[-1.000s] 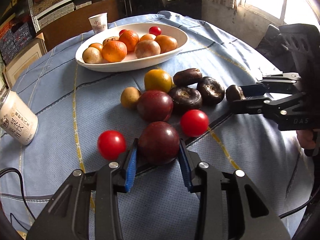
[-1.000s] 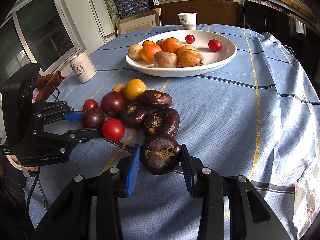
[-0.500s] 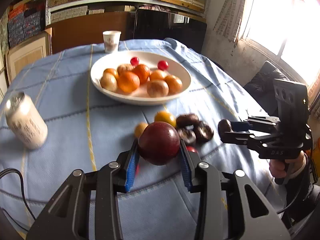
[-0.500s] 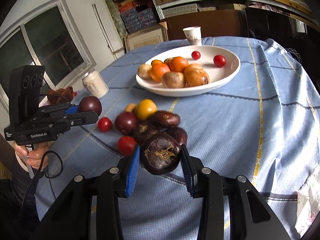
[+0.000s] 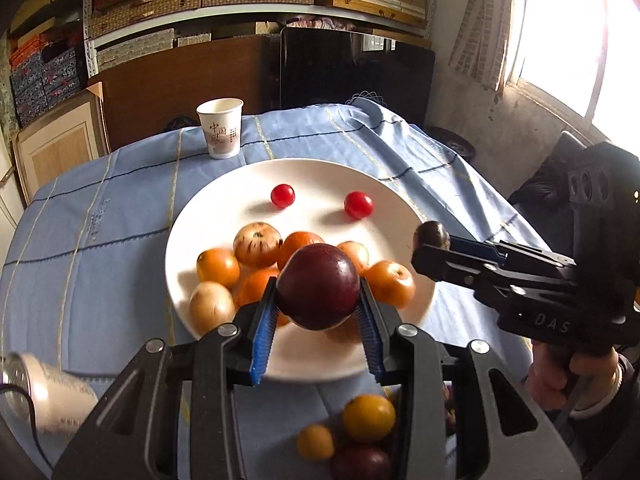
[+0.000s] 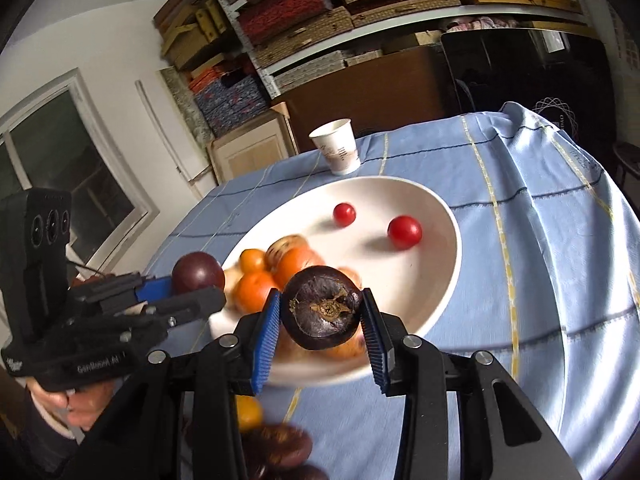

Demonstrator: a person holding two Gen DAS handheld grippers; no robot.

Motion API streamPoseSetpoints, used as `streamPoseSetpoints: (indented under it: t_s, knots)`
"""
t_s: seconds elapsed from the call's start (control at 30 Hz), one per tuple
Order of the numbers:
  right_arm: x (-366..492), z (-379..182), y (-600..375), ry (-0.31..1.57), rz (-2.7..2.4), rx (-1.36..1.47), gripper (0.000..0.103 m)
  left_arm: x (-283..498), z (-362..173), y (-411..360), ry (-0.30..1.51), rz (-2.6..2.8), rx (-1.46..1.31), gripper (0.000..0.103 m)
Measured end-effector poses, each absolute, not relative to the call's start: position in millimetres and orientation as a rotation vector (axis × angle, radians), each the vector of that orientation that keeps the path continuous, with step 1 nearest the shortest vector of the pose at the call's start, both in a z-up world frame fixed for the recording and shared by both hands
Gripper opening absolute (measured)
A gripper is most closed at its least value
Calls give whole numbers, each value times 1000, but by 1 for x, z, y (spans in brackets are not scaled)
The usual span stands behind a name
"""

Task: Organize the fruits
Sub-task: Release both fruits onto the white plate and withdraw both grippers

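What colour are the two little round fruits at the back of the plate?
Bright red. The two little fruits show best in the left wrist view.

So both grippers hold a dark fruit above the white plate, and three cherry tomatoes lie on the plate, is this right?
Not quite: the left wrist view shows two cherry tomatoes on the white plate, not three. The left gripper and the right gripper do each hold a dark fruit above it.

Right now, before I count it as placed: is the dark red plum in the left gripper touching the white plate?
Apart. The left wrist view shows the plum clamped between the left gripper's blue pads, raised above the plate.
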State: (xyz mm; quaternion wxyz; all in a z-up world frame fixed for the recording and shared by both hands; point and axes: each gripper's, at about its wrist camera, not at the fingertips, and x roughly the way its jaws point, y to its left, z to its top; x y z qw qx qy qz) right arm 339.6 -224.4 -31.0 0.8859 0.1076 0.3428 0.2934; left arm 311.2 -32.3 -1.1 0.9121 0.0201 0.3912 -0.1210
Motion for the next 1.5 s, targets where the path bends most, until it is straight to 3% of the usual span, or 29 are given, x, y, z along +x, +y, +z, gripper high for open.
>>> streamPoseSetpoints:
  t_s: [0.07,0.1,0.13,0.2,0.27,0.3,0.33,0.47,0.67,1.07,1.5]
  knots:
    - [347,-30,-221,695,592,206,42,320,-4,-34,805,-230,47,44]
    - [349,-29,-220,690,594,204,46,323,-3,-34,797,-201,48,62]
    - [349,-28,-221,686,598,206,47,322,-2,-33,781,-180,46,71]
    - [341,-24,-223,679,609,195,47,315,3,-30,754,-168,39,73]
    - [330,-20,-226,664,620,181,48,300,9,-25,726,-160,29,85]
    - [326,-17,-227,658,624,177,54,290,11,-22,709,-147,27,94]
    - [318,-15,-230,649,631,176,60,280,14,-19,688,-132,28,96]
    - [293,-16,-233,659,676,150,64,234,15,-3,642,-99,27,98]
    - [254,-40,-217,718,609,-110,65,186,-15,34,649,-10,-34,98]
    - [218,-63,-210,832,683,-233,65,173,-32,51,719,79,-82,98]
    - [216,-75,-195,831,669,-326,65,175,-34,47,743,82,-69,98]
